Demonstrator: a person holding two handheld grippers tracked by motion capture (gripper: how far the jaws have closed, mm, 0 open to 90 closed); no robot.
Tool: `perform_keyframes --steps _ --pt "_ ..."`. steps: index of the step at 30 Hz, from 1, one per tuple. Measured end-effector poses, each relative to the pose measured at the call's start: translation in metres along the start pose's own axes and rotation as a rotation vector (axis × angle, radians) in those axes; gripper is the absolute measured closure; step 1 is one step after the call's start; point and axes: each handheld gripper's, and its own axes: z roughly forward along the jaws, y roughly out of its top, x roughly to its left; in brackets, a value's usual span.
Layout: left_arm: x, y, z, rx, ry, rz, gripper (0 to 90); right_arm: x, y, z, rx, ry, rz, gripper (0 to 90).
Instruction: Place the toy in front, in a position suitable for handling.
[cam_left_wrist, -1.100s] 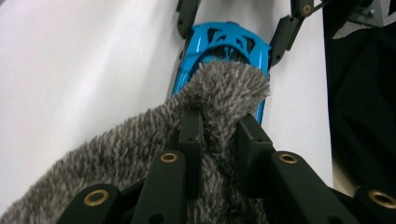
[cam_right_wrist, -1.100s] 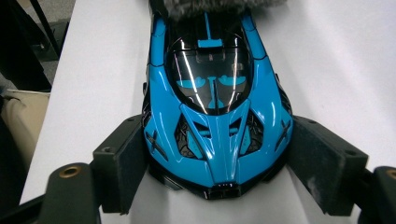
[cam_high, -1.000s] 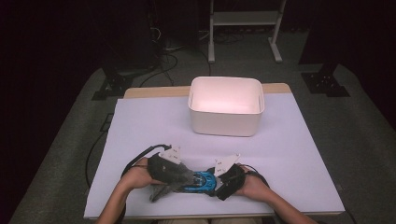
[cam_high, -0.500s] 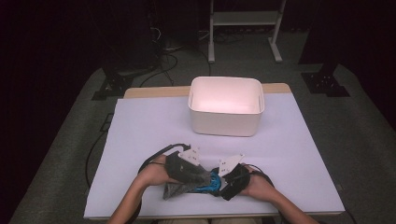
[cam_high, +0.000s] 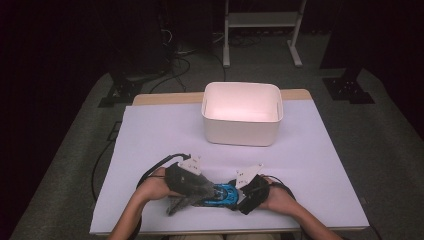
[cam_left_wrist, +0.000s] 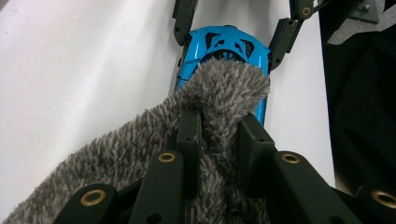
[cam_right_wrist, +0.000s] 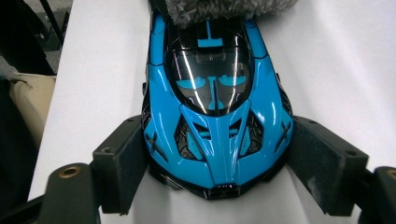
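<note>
Since one second ago, the left gripper (cam_high: 196, 190), clamped on the fuzzy grey cloth (cam_high: 187, 189), has shifted rightward toward the glossy blue toy car (cam_high: 220, 195). The cloth fold ahead of its fingertips now overlaps the car's end opposite the right gripper (cam_high: 239, 196).

Overhead looks down; both tong cameras closely face the car (cam_right_wrist: 217, 112).
</note>
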Motion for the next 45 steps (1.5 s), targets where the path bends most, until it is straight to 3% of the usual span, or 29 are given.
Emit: perform_keyframes --steps 5,10,14,18,25,29,32,36,37,45 --pt "0.0 0.002 0.001 0.014 -0.002 0.004 73.4 -0.001 0.003 0.0 0.016 0.005 0.004 21.2" --pt "0.0 0.001 0.001 0.01 -0.001 0.001 73.5 0.0 0.01 -0.001 0.03 -0.005 -0.037 21.1" --pt "0.0 0.001 0.001 0.017 0.001 0.003 73.5 0.0 0.012 -0.001 0.029 -0.001 -0.037 21.6" --pt "0.001 0.004 0.002 0.024 -0.005 0.006 73.4 -0.004 0.019 -0.004 -0.015 0.033 0.003 22.1" --pt "0.001 0.004 0.003 0.029 -0.008 0.01 73.5 -0.009 0.024 -0.003 -0.004 0.076 0.026 22.2" --pt "0.001 0.003 0.002 0.026 -0.008 0.012 73.5 -0.013 0.024 -0.004 -0.032 0.085 0.055 23.1" --pt "0.001 0.005 0.003 0.032 -0.007 0.016 73.5 -0.019 0.023 -0.004 -0.02 0.073 0.087 23.9" --pt "0.001 0.005 0.003 0.032 -0.008 0.016 73.5 -0.026 0.019 -0.003 -0.017 0.091 0.134 23.9" --pt "0.001 0.005 0.002 0.032 -0.01 0.016 73.5 -0.029 0.016 -0.001 -0.026 0.113 0.17 24.5" --pt "0.003 0.006 -0.002 0.021 -0.01 0.004 72.9 -0.032 0.011 0.005 -0.054 0.2 0.275 32.5"
